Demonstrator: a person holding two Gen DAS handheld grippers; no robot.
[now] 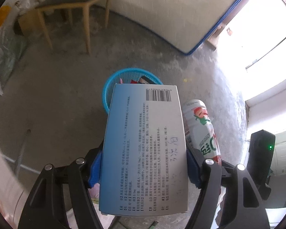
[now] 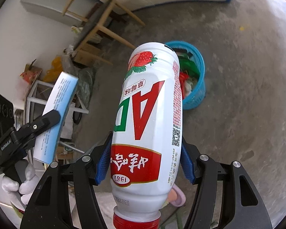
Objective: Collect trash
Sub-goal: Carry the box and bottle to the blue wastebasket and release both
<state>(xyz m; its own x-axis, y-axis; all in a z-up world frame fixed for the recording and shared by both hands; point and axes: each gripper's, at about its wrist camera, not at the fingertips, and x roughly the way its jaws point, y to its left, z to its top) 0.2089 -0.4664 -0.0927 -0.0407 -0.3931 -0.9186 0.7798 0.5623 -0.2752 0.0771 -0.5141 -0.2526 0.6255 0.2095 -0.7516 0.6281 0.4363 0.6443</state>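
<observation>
Left claw [image 1: 144, 168] clamps a medicine box [image 1: 143, 148] | right claw [image 2: 144, 160] grips a strawberry drink bottle [image 2: 148, 118] | both held above the blue basket [image 2: 197, 93] on the concrete floor [image 2: 238, 95]

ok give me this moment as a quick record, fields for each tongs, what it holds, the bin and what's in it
left tongs: shut on the blue and white box, barcode end pointing away
right tongs: shut on the white strawberry drink bottle, red cap nearest the camera
bin: blue mesh basket standing on the concrete floor, beyond both held items
bin contents: crumpled red, green and white wrappers
held items in bin: neither yet
background: wooden chair
</observation>
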